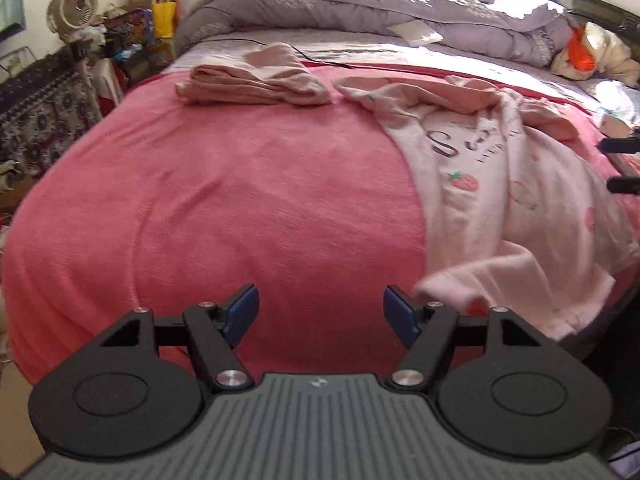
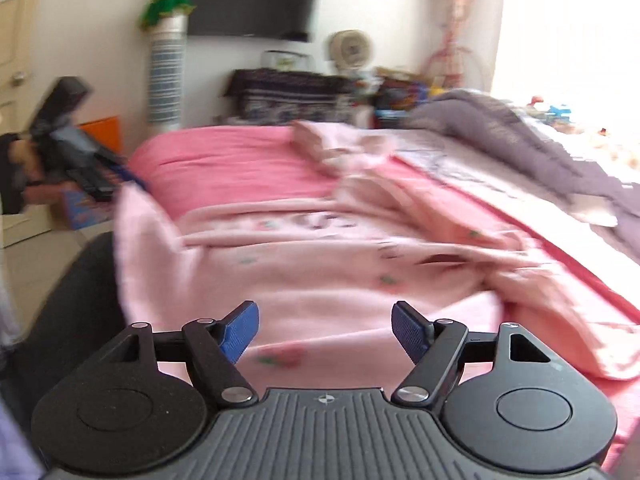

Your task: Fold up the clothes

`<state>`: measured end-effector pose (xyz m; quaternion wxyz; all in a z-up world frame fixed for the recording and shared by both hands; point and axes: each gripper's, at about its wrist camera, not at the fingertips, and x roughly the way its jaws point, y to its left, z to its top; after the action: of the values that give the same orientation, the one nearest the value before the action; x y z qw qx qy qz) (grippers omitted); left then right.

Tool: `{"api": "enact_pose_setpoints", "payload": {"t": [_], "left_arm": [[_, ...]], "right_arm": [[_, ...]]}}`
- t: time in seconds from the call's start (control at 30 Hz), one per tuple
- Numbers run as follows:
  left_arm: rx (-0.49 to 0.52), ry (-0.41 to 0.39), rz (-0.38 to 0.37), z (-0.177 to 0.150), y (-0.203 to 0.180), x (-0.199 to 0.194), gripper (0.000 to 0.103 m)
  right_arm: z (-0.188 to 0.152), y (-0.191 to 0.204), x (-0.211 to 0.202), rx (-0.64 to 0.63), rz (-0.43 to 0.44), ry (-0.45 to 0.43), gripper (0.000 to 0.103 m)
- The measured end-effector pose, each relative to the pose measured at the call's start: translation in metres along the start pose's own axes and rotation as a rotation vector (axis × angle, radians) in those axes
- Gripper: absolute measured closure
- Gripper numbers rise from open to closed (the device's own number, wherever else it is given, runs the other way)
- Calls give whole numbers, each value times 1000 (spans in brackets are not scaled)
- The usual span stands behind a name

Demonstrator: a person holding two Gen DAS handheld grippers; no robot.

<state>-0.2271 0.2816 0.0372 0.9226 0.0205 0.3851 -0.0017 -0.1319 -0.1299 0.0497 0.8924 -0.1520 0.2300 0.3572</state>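
A pale pink shirt with strawberry prints (image 1: pixel 500 184) lies spread and rumpled on the right half of the bed, one sleeve reaching the near edge. My left gripper (image 1: pixel 320 312) hovers open over the bare pink blanket just left of that sleeve, nothing between its blue pads. In the right wrist view my right gripper (image 2: pixel 325 332) is open above the shirt (image 2: pixel 320 248), its pads apart from the cloth. The left gripper (image 2: pixel 120 178) shows blurred at the shirt's left edge, held by a hand. A folded dusty-pink garment (image 1: pixel 256 80) rests farther back.
The pink blanket (image 1: pixel 220 208) covers the bed. A grey quilt (image 1: pixel 360 12) is bunched along the far side, with a black cable in front of it. A fan (image 1: pixel 72 4), a patterned-cloth cabinet (image 2: pixel 288 96) and clutter stand beyond the bed's left side.
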Motion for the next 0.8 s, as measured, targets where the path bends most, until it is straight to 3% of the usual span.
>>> {"api": "enact_pose_setpoints", "payload": {"t": [0.07,0.13,0.23,0.3,0.33,0.37,0.4,0.47,0.57,0.63,0.7,0.8], "left_arm": [[-15,-54,53,21,7,1,33],[-3,-114,36,50,1,8,33],[46,-200,-48,95,-28,35,30],[68,-207,-88,123,-52,64,29],[79,-192,-109,137,-68,86,28],[91,-177,-127,149,-84,106,28],[112,-163,-122,155,-97,123,28],[155,-138,-107,166,-121,157,28],[214,-129,9,164,-136,185,28],[220,-126,55,158,-135,196,28],[202,-124,50,154,-127,199,27],[145,-124,25,151,-111,198,25]], "right_arm": [[10,-35,14,79,-202,-10,29],[14,-77,46,176,-341,37,29],[13,-129,92,347,-345,122,29],[5,-150,119,423,-337,163,22],[-1,-158,130,450,-337,181,24],[-4,-157,141,458,-337,194,38],[-5,-153,150,464,-342,191,42],[-2,-148,137,447,-405,144,84],[7,-149,105,365,-604,72,86],[6,-157,88,344,-675,71,85],[2,-167,84,363,-666,129,84],[-10,-162,104,299,-562,374,74]]}}
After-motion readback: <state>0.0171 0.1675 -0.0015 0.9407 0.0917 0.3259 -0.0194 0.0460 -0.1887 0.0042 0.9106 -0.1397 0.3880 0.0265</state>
